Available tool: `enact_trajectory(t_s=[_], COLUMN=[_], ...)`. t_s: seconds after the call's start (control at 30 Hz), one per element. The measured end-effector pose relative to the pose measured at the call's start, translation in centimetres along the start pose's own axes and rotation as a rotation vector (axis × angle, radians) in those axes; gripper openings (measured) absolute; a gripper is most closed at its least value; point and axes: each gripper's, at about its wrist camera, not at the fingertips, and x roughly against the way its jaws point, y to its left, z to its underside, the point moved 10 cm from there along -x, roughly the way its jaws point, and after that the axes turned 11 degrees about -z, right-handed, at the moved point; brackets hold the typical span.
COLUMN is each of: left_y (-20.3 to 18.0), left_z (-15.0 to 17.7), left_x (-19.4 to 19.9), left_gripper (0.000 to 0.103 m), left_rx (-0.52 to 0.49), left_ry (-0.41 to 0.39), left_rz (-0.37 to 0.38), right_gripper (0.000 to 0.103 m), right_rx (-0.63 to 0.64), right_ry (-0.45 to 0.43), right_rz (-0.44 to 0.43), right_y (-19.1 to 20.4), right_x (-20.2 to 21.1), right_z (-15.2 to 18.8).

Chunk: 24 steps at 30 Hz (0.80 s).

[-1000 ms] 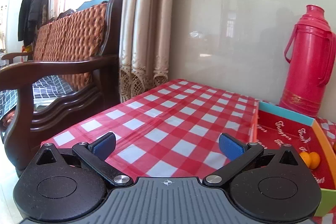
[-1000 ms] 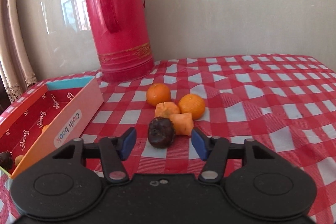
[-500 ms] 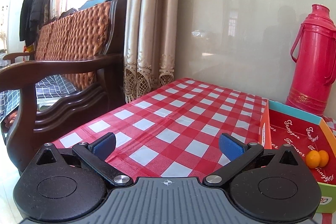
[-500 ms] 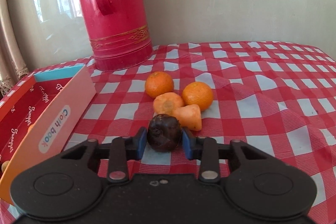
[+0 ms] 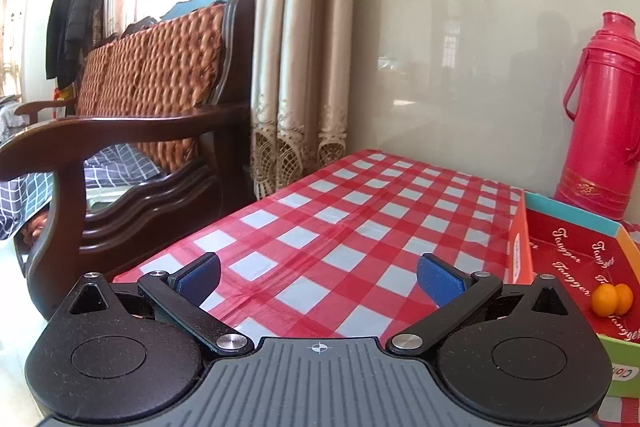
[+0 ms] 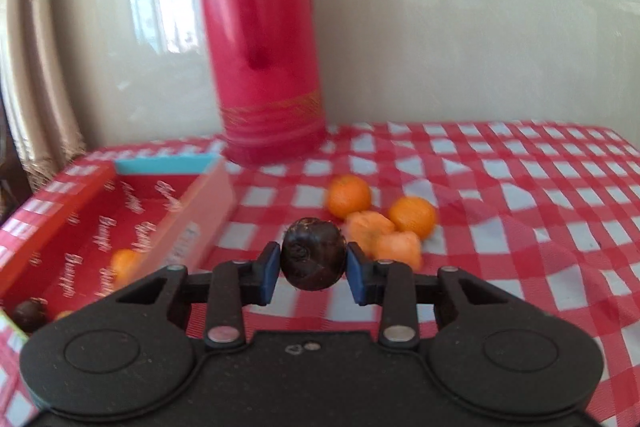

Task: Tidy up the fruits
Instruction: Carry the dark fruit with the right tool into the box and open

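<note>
Dark fruit (image 6: 313, 254), blurred, in right claw (image 6: 313, 273)

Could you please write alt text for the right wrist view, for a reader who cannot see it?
The right gripper is shut on a dark round fruit above a red checked tablecloth. Behind lie four orange fruits and a red thermos; an open red box to the left holds more fruit.

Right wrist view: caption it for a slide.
Right gripper shut on dark brown round fruit, open red cardboard box alongside.
</note>
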Motion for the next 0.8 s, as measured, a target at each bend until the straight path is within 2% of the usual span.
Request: enact_trajectory(t_s=[0.23,0.37,0.53,0.6,0.63,0.67,0.7,0.73,0.8], left_y=[1.3,1.7,2.3,2.6,2.7,2.8,2.8,2.8,2.7], left_z=[0.3,0.3,0.4,0.5,0.5,0.5,0.5,0.5,0.5], left_x=[-0.2,-0.2,-0.2,-0.3,-0.4,-0.4,-0.5,-0.5,-0.5], left_gripper=[0.103,0.103,0.103,0.103,0.103,0.103,0.103,0.103,0.103], left_rx=[-0.003,-0.004,-0.008,-0.008,-0.005,-0.003,-0.003,-0.001,0.004], left_ry=[0.009,0.01,0.01,0.017,0.018,0.018,0.02,0.02,0.02], left_rz=[-0.019,-0.022,-0.029,-0.033,-0.033,-0.034,-0.035,-0.034,-0.029], right_gripper=[0.027,0.027,0.027,0.031,0.053,0.09,0.097,0.097,0.097], right_rx=[0.121,0.176,0.189,0.205,0.21,0.206,0.197,0.195,0.196], right_ry=[-0.098,-0.071,-0.033,-0.025,-0.03,-0.069,-0.128,-0.175,-0.187], right_rz=[-0.161,-0.207,-0.222,-0.22,-0.214,-0.2,-0.185,-0.184,-0.173], right_y=[7.2,10.4,12.0,12.6,12.7,12.6,12.4,12.3,12.0], right_x=[1.5,0.7,-0.7,-1.2,-1.2,-0.6,0.2,0.8,1.1], right_z=[-1.4,-0.7,0.4,0.7,0.7,0.6,0.4,0.0,-0.5])
